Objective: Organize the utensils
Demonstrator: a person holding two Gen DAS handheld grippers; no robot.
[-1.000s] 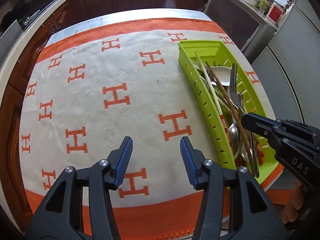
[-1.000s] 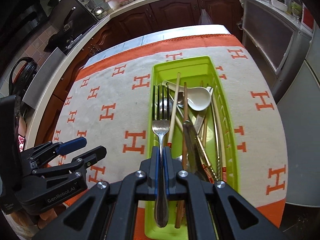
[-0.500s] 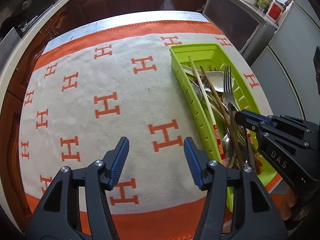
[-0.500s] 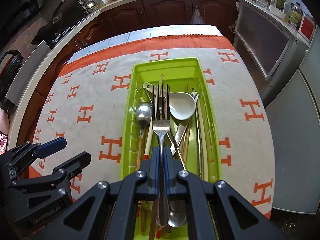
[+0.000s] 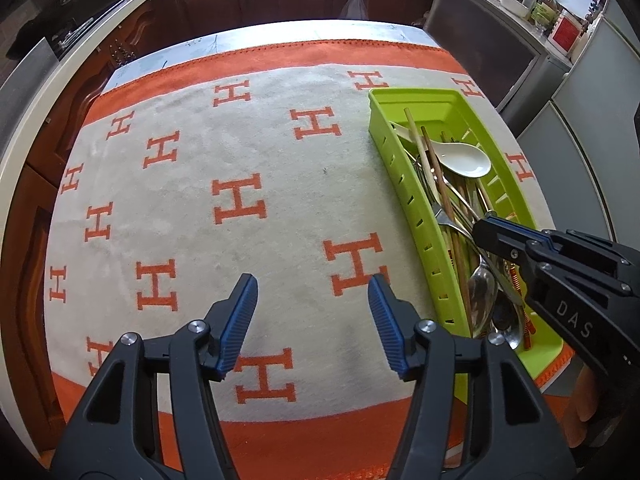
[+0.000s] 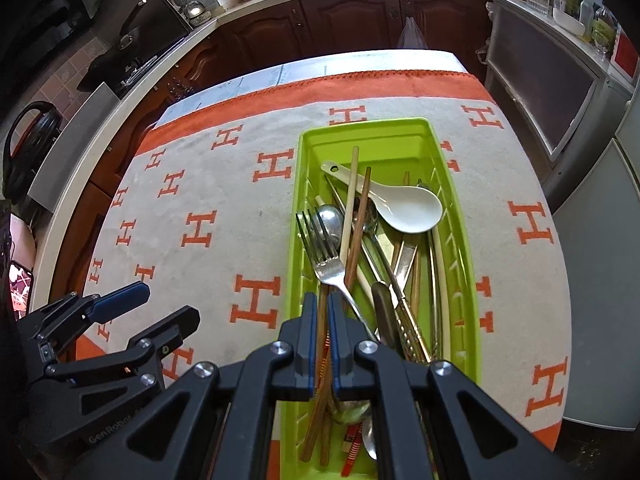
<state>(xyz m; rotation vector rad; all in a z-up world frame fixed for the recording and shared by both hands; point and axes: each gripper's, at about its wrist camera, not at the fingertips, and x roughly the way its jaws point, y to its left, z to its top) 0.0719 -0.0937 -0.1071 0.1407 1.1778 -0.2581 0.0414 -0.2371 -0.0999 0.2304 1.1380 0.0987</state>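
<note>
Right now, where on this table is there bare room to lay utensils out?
The patterned cloth left of the green tray is bare from the far orange border to the near one, including the patch under the open left gripper. The tray is crowded: fork, white spoon, chopsticks, with the right gripper over its near end.

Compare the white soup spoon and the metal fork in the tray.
The white soup spoon is matte white, the metal fork shiny silver. The spoon has a broad bowl, the fork thin tines. The spoon lies slanted across the green tray, the fork nearly lengthwise along its left wall. Both lie in it.
</note>
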